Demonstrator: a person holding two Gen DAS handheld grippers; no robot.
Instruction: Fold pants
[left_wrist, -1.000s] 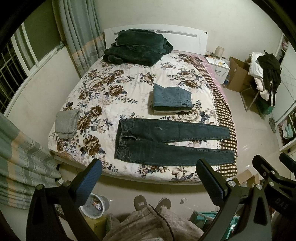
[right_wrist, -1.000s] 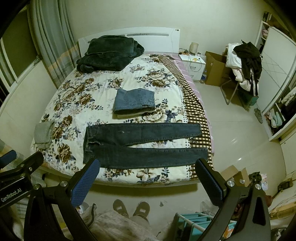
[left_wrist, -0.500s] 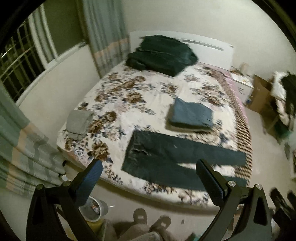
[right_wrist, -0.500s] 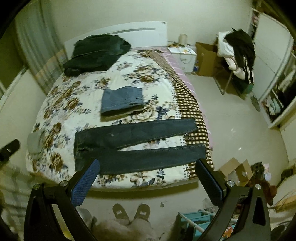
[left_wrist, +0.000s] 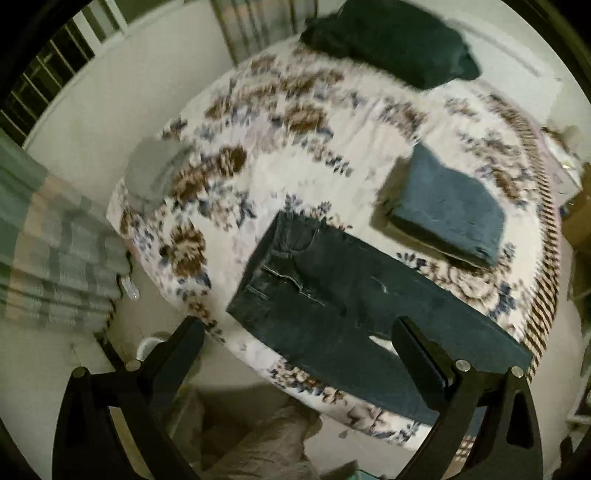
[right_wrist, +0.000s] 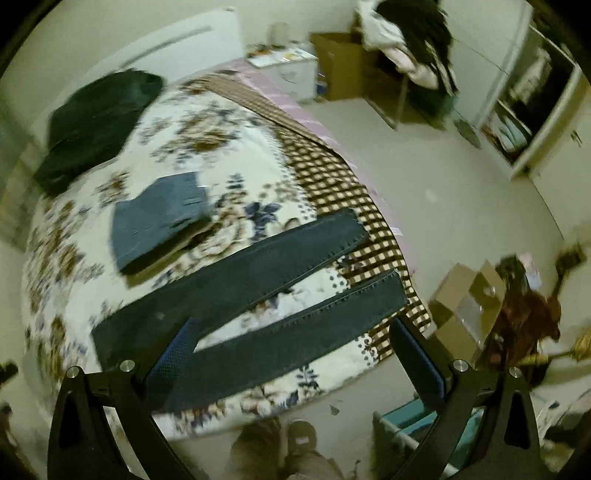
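Dark jeans (left_wrist: 332, 302) lie flat and unfolded on the floral bedspread (left_wrist: 258, 155), near the bed's front edge. Their waistband is nearest in the left wrist view, and both leg ends (right_wrist: 369, 288) reach the checked blanket in the right wrist view. My left gripper (left_wrist: 299, 347) hangs open above the waist end, holding nothing. Over the lower legs (right_wrist: 258, 332) my right gripper (right_wrist: 291, 350) is open too, well clear of the cloth. Both views are blurred by motion.
A folded blue pair of jeans (left_wrist: 447, 206) sits just behind the dark ones. A dark green heap (left_wrist: 391, 40) lies by the headboard and a grey folded cloth (left_wrist: 151, 173) at the left edge. Cardboard boxes (right_wrist: 465, 306), a clothes-laden chair (right_wrist: 413, 44) and the person's shoes (right_wrist: 299, 439) stand on the floor.
Both grippers have come closer to the bed and tilted: the left swung toward the waistband, the right toward the leg ends. The jeans have not moved.
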